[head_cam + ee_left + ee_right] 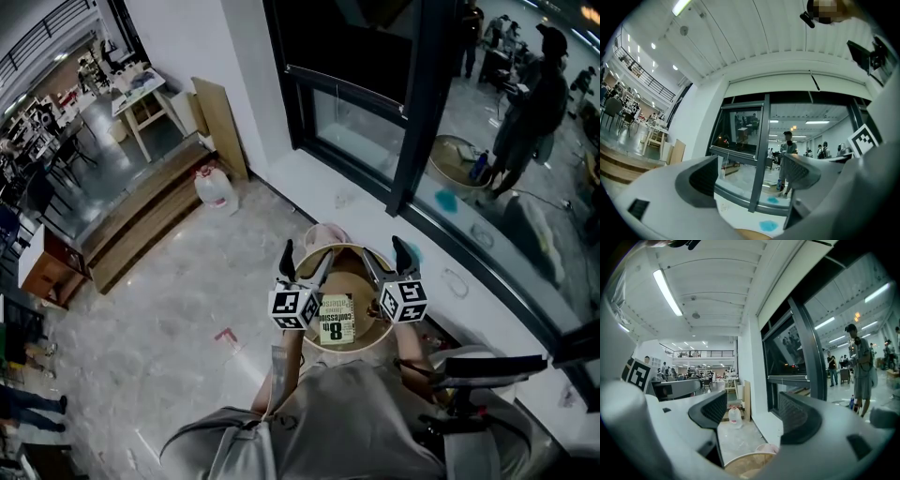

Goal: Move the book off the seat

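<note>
In the head view a book (337,319) with a pale green cover lies flat on a round wooden seat (367,344) straight below me. Both grippers hover above the seat, pointing away from me toward the window. My left gripper (307,255) is over the seat's left side and is open, with nothing between its fingers (704,178). My right gripper (384,253) is over the right side, also open and empty. Each gripper view shows only the seat's far rim (745,460) at the bottom edge; the book is hidden there.
A white sill and a dark window post (412,122) stand just beyond the seat. A pink object (325,234) lies on the floor behind it. A water jug (216,187), a leaning wooden board (223,122) and wooden steps (141,225) are at left.
</note>
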A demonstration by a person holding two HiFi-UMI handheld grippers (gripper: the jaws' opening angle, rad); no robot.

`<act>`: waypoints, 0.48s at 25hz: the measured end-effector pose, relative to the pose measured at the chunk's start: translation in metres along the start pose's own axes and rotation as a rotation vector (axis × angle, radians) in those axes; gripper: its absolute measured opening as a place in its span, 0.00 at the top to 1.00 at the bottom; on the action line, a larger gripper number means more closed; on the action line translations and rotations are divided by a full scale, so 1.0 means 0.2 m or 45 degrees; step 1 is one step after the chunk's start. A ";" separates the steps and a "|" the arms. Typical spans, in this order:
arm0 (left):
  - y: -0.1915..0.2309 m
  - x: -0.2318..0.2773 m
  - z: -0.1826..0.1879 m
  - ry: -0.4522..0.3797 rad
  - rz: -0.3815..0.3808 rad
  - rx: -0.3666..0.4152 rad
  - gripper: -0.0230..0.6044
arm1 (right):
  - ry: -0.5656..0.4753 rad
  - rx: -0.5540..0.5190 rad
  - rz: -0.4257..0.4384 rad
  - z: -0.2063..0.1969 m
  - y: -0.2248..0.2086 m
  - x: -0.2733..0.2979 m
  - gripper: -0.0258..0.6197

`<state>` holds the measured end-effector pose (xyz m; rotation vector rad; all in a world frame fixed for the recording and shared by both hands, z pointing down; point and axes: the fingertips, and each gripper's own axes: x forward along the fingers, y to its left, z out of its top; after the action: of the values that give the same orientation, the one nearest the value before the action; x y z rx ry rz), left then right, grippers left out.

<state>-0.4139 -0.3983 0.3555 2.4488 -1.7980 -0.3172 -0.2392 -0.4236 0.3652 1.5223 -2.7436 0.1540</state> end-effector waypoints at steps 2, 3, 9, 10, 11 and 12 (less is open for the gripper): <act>-0.01 0.00 0.01 -0.001 -0.013 0.023 0.25 | -0.003 -0.001 -0.002 0.00 0.01 -0.01 0.42; -0.01 0.00 0.02 -0.001 -0.020 0.033 0.25 | -0.004 -0.002 -0.002 0.00 0.00 -0.01 0.41; -0.08 0.00 -0.02 0.063 -0.069 0.065 0.28 | -0.010 -0.005 -0.061 0.03 -0.03 -0.11 0.42; -0.11 0.01 -0.05 0.107 -0.083 0.121 0.30 | -0.012 -0.004 -0.080 0.03 -0.05 -0.14 0.41; -0.14 0.02 -0.08 0.153 -0.097 0.176 0.32 | -0.015 -0.003 -0.100 0.03 -0.07 -0.17 0.41; -0.16 0.04 -0.10 0.175 -0.105 0.204 0.35 | -0.018 -0.002 -0.119 0.02 -0.08 -0.19 0.41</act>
<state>-0.3782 -0.3965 0.3677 2.5840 -1.7323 -0.0092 -0.2041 -0.4004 0.3598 1.6538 -2.6750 0.1412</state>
